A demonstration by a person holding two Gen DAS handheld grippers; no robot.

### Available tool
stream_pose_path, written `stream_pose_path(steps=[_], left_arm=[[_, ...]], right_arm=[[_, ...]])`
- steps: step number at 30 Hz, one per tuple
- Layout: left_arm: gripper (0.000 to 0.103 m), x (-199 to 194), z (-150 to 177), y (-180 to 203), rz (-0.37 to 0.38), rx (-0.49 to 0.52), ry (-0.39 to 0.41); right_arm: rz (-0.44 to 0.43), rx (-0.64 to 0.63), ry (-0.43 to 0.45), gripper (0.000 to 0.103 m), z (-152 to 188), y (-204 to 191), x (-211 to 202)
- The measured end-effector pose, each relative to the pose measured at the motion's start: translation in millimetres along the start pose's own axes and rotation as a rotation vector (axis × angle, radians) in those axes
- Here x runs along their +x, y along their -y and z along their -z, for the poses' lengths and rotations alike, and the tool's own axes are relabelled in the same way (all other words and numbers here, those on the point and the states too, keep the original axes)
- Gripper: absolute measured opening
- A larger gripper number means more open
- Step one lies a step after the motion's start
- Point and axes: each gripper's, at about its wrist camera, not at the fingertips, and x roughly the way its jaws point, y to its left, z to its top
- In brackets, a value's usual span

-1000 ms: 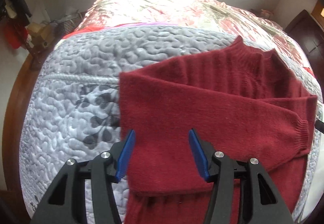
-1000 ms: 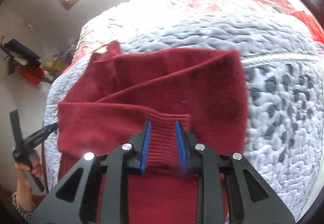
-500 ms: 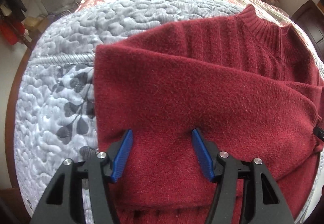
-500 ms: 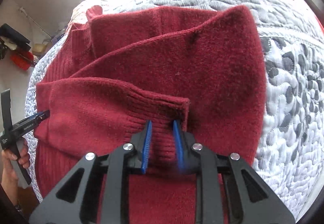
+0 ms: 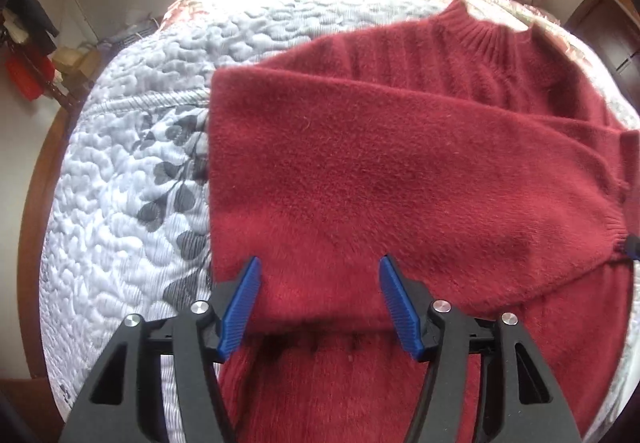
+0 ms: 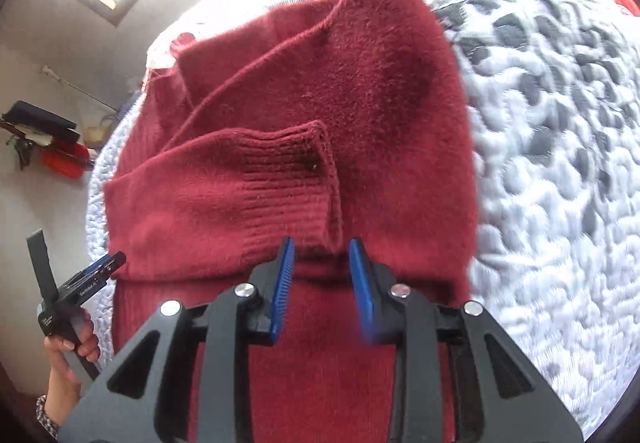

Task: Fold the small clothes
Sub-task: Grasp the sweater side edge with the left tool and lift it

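Both tongs gape with nothing between them: the left gripper [image 5: 320,303] wide, the right gripper [image 6: 322,283] narrower, just short of the ribbed cuff [image 6: 288,195]. On the quilted bed [image 5: 132,171] lies the red sweater [image 5: 400,171], sleeves folded across; folding the body up seems left.

Sweater [image 5: 400,171] hem end cut off by bottom edge in both views, partly behind claw frames. Right claw [image 6: 322,283] right pad [image 6: 366,299] motion-blurred. Quilt [image 6: 560,163] pattern smeared at right. Left claw [image 6: 100,269] seen only partly at frame edge; its jaw gap indiscernible. Shelf clutter [image 6: 44,139] too small to identify.
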Motion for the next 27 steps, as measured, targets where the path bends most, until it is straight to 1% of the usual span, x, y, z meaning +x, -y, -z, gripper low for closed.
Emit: stream_pose_path(steps=[1,2,3,4,5,7,9,10,12,13,15,17,18,19,22,25,27], left_arm=[[0.064,-9.4,5.0,-3.6,0.016,-0.006,0.004],[0.068,-21.2,14.0,-8.5,0.028,-0.009,0.01],[0.071,-33.1,24.0,-22.7,0.033,-0.01,0.015],[0.071,-43.8,38.4,-29.9,0.036,-0.008,0.012],[0.071,-50.0,49.5,-35.2,0.032,-0.004,0.001],[0.072,-61.2,83.5,-49.2,0.011,0.005,-0.033],[0.072,-69.4,113.7,-59.3,-0.002,0.008,-0.064],[0.072,-72.8,134.7,-66.0,-0.009,0.005,-0.087],[0.072,-78.7,161.7,-77.0,-0.015,-0.008,-0.128],[0.072,-78.7,180.3,-82.7,-0.017,-0.019,-0.156],[0.072,-78.3,210.1,-94.5,-0.009,-0.054,-0.201],[0.072,-78.2,232.9,-98.4,0.0,-0.067,-0.233],[0.072,-76.7,243.4,-98.5,-0.011,-0.062,-0.248],[0.072,-75.6,249.8,-98.5,-0.011,-0.057,-0.258],[0.072,-70.2,266.6,-100.0,0.008,-0.071,-0.285],[0.073,-67.6,273.8,-94.3,-0.008,-0.05,-0.282],[0.073,-68.5,274.8,-85.4,0.015,-0.057,-0.291]], right_arm=[[-0.001,-0.011,0.007,0.031,7.6,1.3,-11.7],[0.005,-0.029,0.008,0.031,17.8,2.8,-23.9],[0.016,-0.051,0.007,0.032,29.4,3.1,-34.2],[0.032,-0.07,0.004,0.034,36.0,5.5,-40.7],[0.053,-0.096,-0.001,0.036,52.1,8.0,-53.1],[0.067,-0.12,-0.017,0.038,74.8,17.1,-71.4],[0.077,-0.134,-0.04,0.038,112.4,26.8,-84.9],[0.083,-0.131,-0.053,0.04,128.1,29.0,-86.3],[0.091,-0.112,-0.093,0.041,162.7,38.9,-88.3],[0.097,-0.096,-0.112,0.041,178.5,45.2,-89.8],[0.09,-0.055,-0.157,0.043,208.3,57.4,-87.9],[0.092,-0.026,-0.192,0.043,233.9,63.1,-81.9],[0.088,-0.011,-0.211,0.043,245.6,67.6,-79.9],[0.081,0.007,-0.229,0.044,255.1,72.1,-78.6],[0.062,0.028,-0.256,0.044,269.3,76.9,-74.4],[0.05,0.037,-0.277,0.044,274.0,78.7,-64.4],[0.045,0.044,-0.281,0.044,275.1,80.1,-61.8]])
